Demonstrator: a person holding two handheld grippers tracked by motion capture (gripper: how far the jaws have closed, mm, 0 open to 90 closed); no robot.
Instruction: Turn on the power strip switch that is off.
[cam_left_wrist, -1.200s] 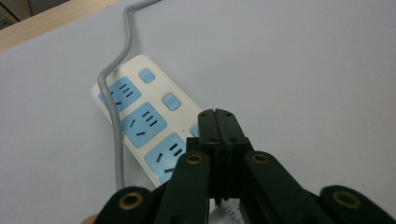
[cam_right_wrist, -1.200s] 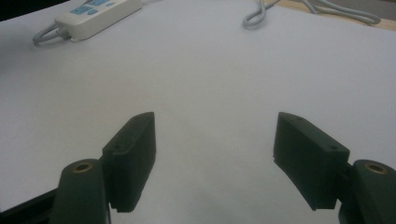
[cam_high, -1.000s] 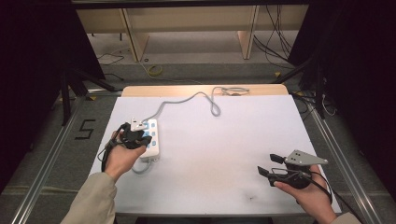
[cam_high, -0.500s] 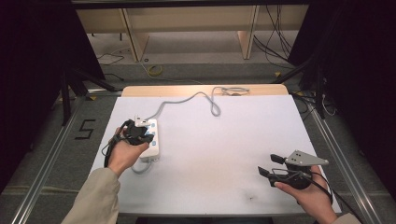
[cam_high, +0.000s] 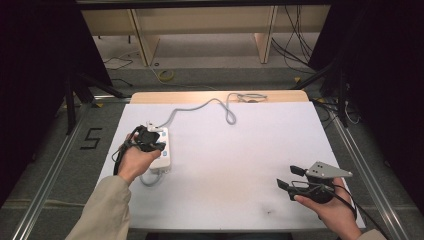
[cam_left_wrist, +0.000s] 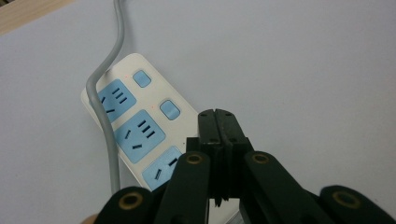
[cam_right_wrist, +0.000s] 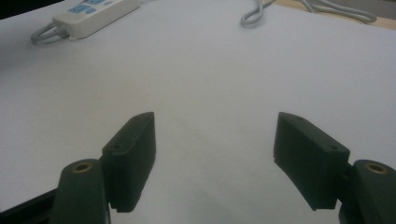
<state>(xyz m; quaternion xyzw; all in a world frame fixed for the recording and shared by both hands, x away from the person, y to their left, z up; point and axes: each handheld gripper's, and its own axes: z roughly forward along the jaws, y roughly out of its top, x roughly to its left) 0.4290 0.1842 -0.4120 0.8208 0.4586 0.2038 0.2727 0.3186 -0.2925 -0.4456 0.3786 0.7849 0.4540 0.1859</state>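
Observation:
A white power strip (cam_high: 163, 152) with blue sockets lies at the left of the white table sheet (cam_high: 240, 150). Its grey cable (cam_high: 200, 106) runs to the back edge. My left gripper (cam_high: 157, 144) hovers just over the strip, jaws shut with nothing between them. In the left gripper view the closed tips (cam_left_wrist: 218, 116) sit above the strip (cam_left_wrist: 135, 126) beside its blue switch buttons, and the cable (cam_left_wrist: 105, 93) runs along the strip's far side. My right gripper (cam_high: 289, 177) rests at the front right, open and empty. Its jaws (cam_right_wrist: 215, 140) face the bare sheet, with the strip (cam_right_wrist: 93, 16) far off.
A wooden strip (cam_high: 165, 96) borders the table's back edge, where the cable loops (cam_high: 230, 117). Metal rails (cam_high: 55, 165) run along both sides. Shelving legs and floor cables stand beyond the table.
My left gripper has edged slightly farther over the power strip, still shut. The right gripper has stayed where it was.

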